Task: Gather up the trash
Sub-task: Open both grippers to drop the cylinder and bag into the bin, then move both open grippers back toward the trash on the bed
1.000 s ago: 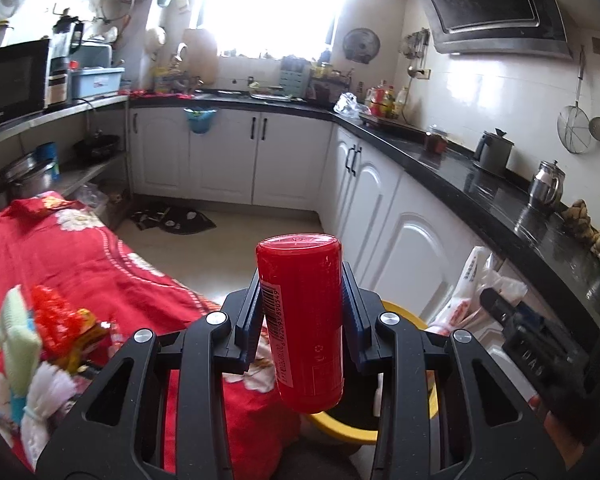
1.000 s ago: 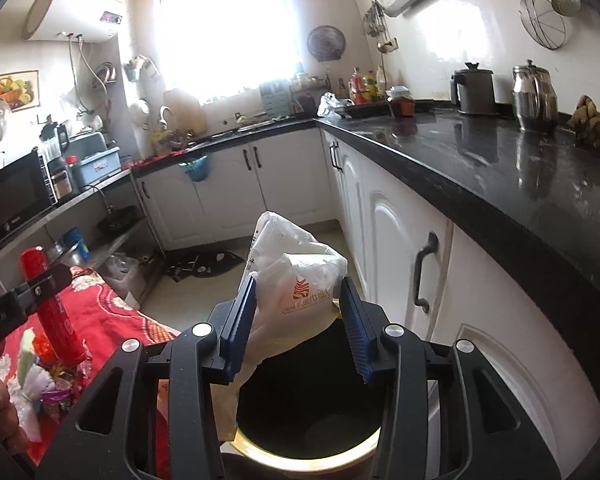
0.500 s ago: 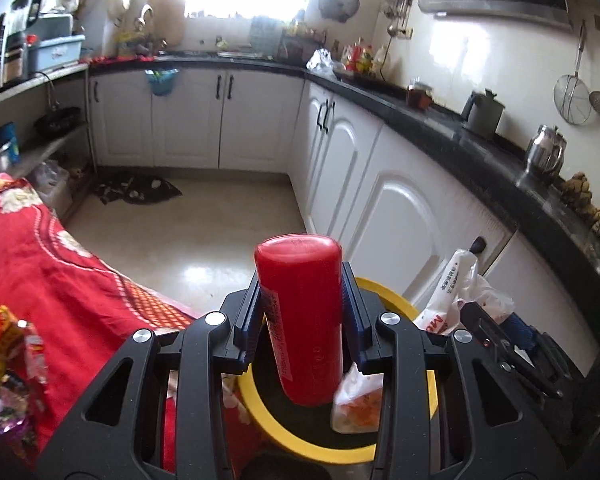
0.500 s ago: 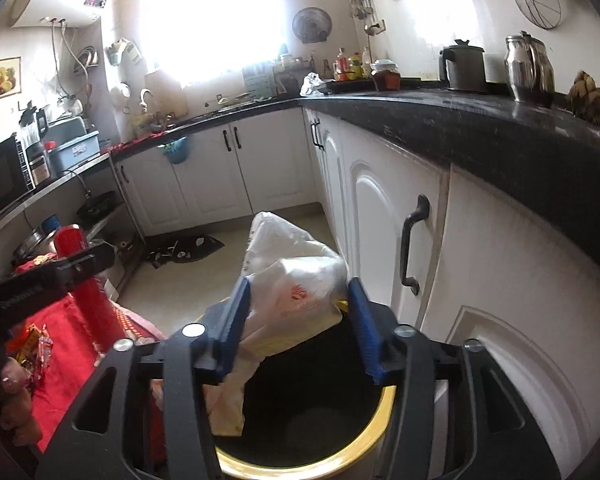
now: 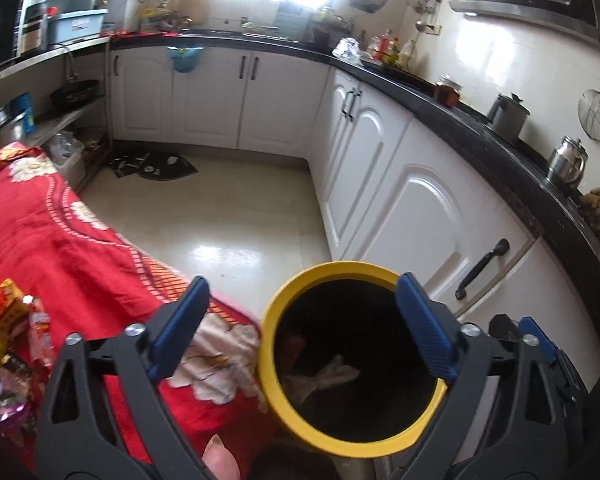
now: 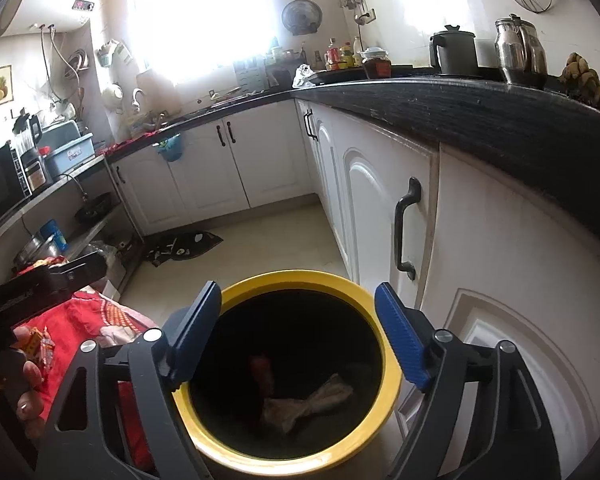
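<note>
A yellow-rimmed bin with a dark inside stands on the floor below both grippers. In it lie a red can and a crumpled white plastic bag. My left gripper hangs over the bin's left edge, its jaws opening wide with nothing between them. My right gripper is right above the bin mouth, jaws also opening and empty. Each gripper shows at the edge of the other's view: the left, the right.
A table under a red flowered cloth stands left of the bin, with snack wrappers on it. White cabinets with black handles and a black counter run close along the right. Tiled floor lies beyond.
The left gripper let go of the red can and the right let go of the white bag; both now lie inside the bin. Both grippers sank closer to the bin.
</note>
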Demonstrator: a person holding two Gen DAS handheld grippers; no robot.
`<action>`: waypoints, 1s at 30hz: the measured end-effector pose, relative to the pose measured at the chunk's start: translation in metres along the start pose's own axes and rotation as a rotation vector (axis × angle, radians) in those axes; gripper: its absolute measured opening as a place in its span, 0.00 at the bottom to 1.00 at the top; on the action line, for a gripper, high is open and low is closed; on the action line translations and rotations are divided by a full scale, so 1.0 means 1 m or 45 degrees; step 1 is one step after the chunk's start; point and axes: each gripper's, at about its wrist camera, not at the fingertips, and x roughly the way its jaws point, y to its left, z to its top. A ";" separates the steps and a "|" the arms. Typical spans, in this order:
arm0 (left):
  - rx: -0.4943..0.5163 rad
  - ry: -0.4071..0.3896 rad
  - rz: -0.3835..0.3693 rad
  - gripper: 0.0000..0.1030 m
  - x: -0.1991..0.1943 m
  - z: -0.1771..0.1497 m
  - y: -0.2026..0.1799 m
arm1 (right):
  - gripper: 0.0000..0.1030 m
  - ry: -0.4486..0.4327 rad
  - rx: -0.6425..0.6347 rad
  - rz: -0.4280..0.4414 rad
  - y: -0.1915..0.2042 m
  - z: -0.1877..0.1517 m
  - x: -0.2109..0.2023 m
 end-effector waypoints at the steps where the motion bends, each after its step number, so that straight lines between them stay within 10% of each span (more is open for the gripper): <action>1: -0.009 -0.008 0.006 0.90 -0.005 0.000 0.004 | 0.76 -0.001 -0.001 0.005 0.002 0.000 -0.002; 30: -0.124 -0.229 0.232 0.90 -0.124 -0.008 0.095 | 0.88 -0.041 -0.147 0.271 0.096 0.008 -0.058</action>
